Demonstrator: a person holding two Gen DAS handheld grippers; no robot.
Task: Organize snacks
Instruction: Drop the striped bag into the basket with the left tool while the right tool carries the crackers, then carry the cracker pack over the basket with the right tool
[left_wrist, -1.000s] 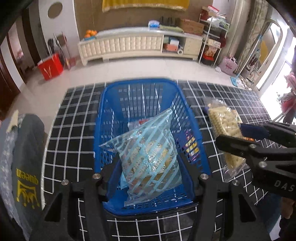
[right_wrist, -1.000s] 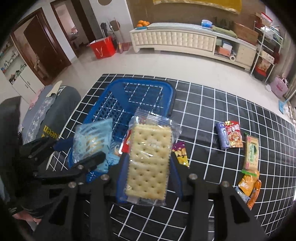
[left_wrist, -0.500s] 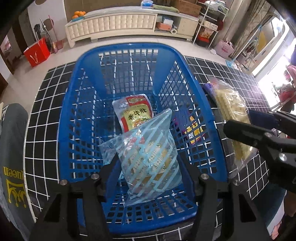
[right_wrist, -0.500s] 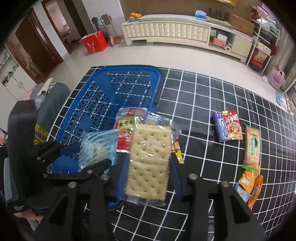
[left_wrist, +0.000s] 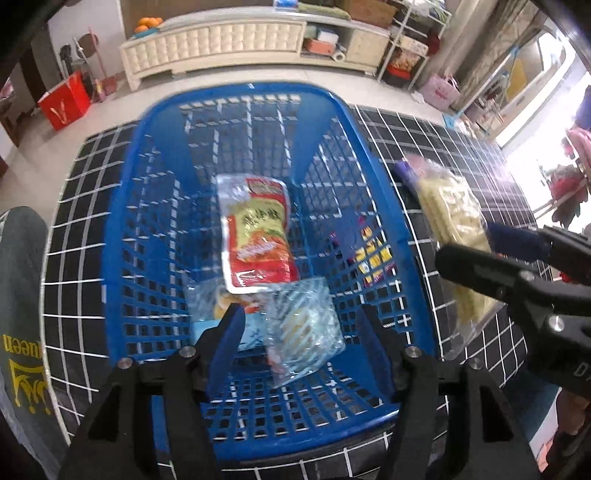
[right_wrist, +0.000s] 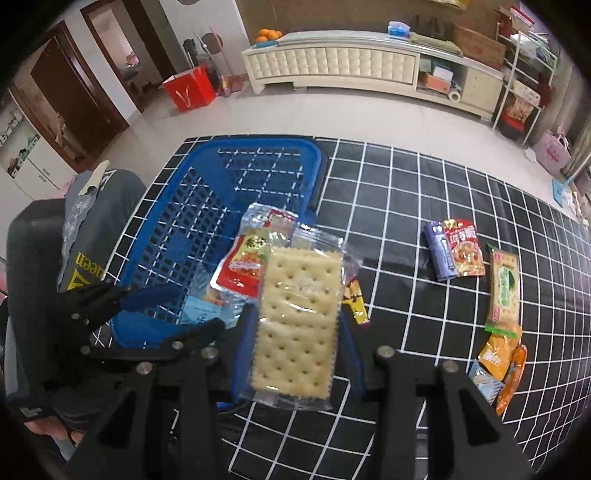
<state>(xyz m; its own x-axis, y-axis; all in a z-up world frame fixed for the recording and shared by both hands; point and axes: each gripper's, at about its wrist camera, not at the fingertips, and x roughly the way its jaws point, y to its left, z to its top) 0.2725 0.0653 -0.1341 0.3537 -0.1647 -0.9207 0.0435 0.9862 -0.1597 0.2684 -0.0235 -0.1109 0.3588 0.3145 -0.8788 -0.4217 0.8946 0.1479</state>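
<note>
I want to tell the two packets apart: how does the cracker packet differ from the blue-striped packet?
The cracker packet is clear and flat, showing pale square crackers; the blue-striped packet is puffy with light blue stripes. The cracker packet is gripped by the right claw outside the blue basket; the striped one is inside it, between the opening left claw's fingers. Both are sealed snacks.

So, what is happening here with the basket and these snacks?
A person is sorting snacks into a blue basket with two handheld grippers. The left gripper is opening over the basket, and a striped clear packet lies loose between its fingers, beside a red and yellow packet. The right gripper holds a cracker pack next to the basket. More snacks wait on the checked mat.
</note>
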